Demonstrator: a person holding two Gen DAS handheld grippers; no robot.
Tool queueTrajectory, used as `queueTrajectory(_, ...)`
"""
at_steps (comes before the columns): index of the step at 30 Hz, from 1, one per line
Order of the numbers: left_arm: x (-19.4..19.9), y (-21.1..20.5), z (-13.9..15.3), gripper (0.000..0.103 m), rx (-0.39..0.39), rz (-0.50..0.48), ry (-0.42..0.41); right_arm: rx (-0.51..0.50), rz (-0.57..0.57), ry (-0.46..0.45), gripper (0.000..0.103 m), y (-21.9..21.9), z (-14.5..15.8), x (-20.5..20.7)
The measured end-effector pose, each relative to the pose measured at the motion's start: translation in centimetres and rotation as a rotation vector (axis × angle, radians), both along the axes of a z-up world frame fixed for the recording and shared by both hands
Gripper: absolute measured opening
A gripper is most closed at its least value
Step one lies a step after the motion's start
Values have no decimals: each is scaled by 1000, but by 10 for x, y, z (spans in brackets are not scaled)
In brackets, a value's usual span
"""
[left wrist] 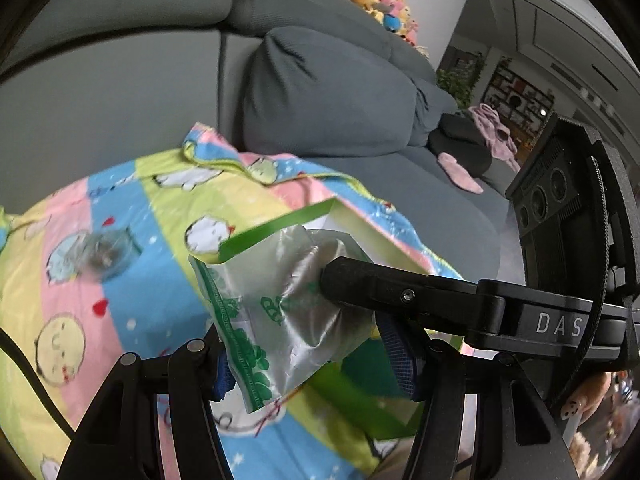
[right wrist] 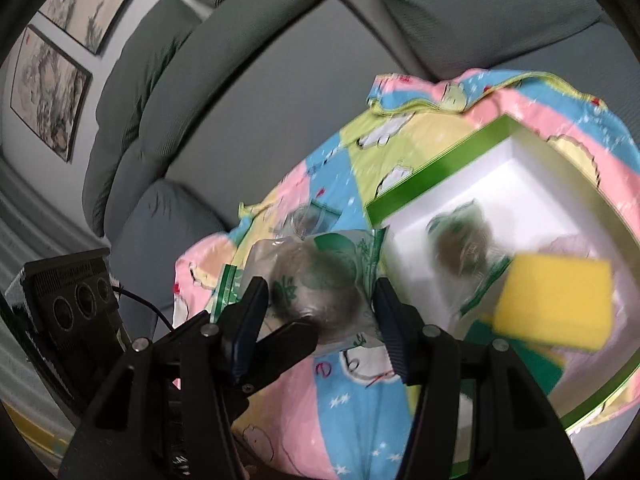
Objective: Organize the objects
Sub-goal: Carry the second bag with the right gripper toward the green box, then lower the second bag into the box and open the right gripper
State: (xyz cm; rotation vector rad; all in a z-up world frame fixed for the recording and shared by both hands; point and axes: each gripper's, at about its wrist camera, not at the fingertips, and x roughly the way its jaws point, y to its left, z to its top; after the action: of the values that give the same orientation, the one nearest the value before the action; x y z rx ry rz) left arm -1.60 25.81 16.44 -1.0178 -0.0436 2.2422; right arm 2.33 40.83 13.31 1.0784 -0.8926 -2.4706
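A clear plastic packet (left wrist: 280,312) with green print and a dark round lump inside hangs above the colourful blanket. My left gripper (left wrist: 312,360) is shut on it, blue pads at its two sides. A finger (left wrist: 360,280) of my right gripper presses on it from the right. In the right wrist view the same packet (right wrist: 320,280) sits between the fingers of my right gripper (right wrist: 320,300), which is shut on it; one left finger (right wrist: 288,336) crosses below. Behind stands a green-rimmed white box (right wrist: 440,152), which holds another packet (right wrist: 460,240) and a yellow sponge (right wrist: 556,300).
The blanket (left wrist: 120,320) lies over a grey sofa seat (left wrist: 120,100) with back cushions (left wrist: 328,92). A third clear packet (left wrist: 104,256) rests on the blanket left of the box. Pink clothes (left wrist: 492,128) and plush toys (left wrist: 384,4) lie further along the sofa.
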Motion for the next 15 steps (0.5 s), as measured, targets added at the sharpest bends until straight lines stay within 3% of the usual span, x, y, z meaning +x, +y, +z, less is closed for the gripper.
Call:
queueTrajectory(8,-29,37,0,62,-10,-35,8,13,-60,33,55,34,6,-20)
queueTrajectory(15,-45,70,-22,62,-36,-77,-29,-27,-116,-9,55,67,-17,-33)
